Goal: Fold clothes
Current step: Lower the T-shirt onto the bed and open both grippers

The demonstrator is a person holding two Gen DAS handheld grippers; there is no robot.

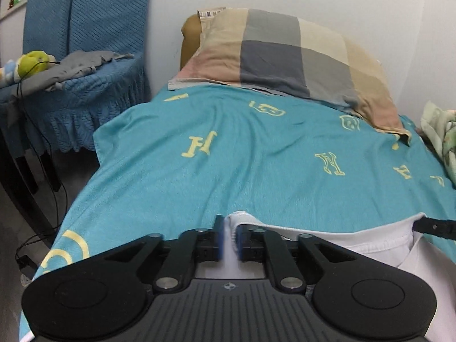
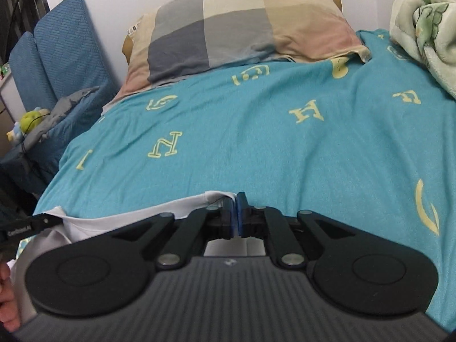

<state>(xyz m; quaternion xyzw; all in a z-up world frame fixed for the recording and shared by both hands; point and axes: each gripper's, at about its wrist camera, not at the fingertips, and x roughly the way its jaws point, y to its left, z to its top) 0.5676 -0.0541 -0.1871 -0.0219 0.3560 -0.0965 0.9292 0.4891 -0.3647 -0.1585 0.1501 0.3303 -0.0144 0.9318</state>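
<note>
While stretched taut, white garment (image 1: pixel 327 239) between tools

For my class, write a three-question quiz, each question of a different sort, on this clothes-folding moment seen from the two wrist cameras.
1. True or false: the left gripper and the right gripper each pinch the edge of the white fabric garment.
2. Multiple choice: at the head of the teal blanket with yellow letters lies (A) a red cushion, (B) a checked grey and beige pillow, (C) a wooden box.
3. Fill in: the crumpled pale green fleece blanket lies at the bed's ___ side in the right wrist view.

Key: 1 true; 2 B; 3 right.
</note>
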